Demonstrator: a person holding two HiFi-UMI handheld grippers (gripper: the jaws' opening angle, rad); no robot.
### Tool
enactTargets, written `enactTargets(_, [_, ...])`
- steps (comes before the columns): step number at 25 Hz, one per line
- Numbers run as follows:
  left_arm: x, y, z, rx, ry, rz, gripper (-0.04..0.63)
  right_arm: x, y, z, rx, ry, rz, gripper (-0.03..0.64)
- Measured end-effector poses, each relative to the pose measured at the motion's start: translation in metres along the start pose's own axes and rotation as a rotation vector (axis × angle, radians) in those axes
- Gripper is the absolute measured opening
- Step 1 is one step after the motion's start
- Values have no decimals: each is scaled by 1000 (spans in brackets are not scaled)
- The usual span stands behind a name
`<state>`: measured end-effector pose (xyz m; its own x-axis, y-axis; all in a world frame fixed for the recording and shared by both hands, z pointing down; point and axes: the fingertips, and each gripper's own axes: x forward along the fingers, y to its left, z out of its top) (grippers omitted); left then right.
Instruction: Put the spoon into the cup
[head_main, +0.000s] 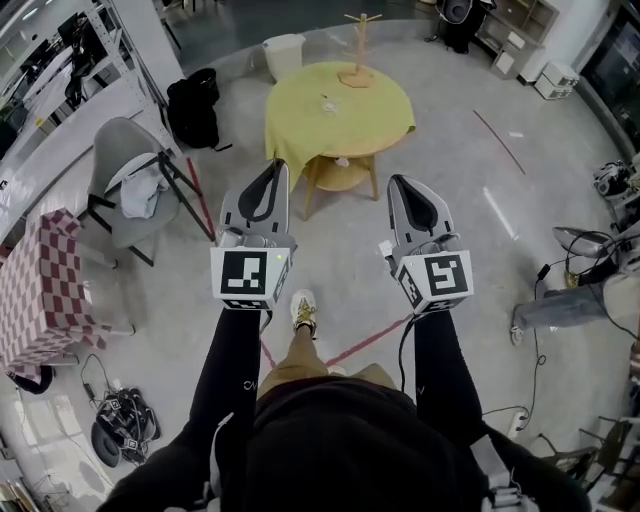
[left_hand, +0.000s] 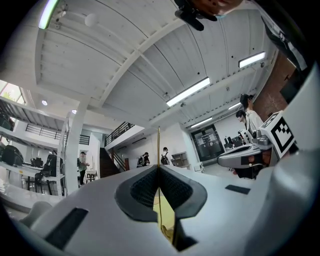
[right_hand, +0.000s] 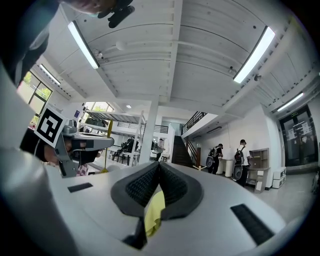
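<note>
- Ahead of both grippers, well apart from them across bare floor (head_main: 470, 200), stands one round table (head_main: 300, 125) under a yellow cloth; the task's things must be looked for there
- Near the middle of the table top lies one small pale thing (head_main: 326, 101); it is too small to say if it is the spoon, the cup or both, and its long axis cannot be read
- At the far edge of the table stands one wooden stand (head_main: 356, 50) with pegs; I count no other thing on the cloth
- I see the left gripper (head_main: 278, 168) with its jaws pressed together and nothing between them; the left gripper view (left_hand: 159, 167) shows only yellow cloth through the slit
- I see the right gripper (head_main: 396, 183) closed in the same way and empty, as the right gripper view (right_hand: 159, 164) shows
- Both grippers point at the near edge of the table, side by side; the small thing lies about midway between their lines, so I judge neither hand is clearly nearer
- My judgement: the approach comes first, and nothing is grasped yet
</note>
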<state>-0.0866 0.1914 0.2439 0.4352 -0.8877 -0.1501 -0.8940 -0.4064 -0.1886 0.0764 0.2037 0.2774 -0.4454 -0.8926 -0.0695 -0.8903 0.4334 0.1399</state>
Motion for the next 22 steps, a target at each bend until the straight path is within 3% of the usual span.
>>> enactTargets(15, [131, 86, -40, -20, 7, -64, 15, 145, -41, -15, 6, 13, -63, 26])
enactTargets(22, [183, 97, -52, -40, -6, -142, 15, 189, -56, -23, -7, 15, -96, 26])
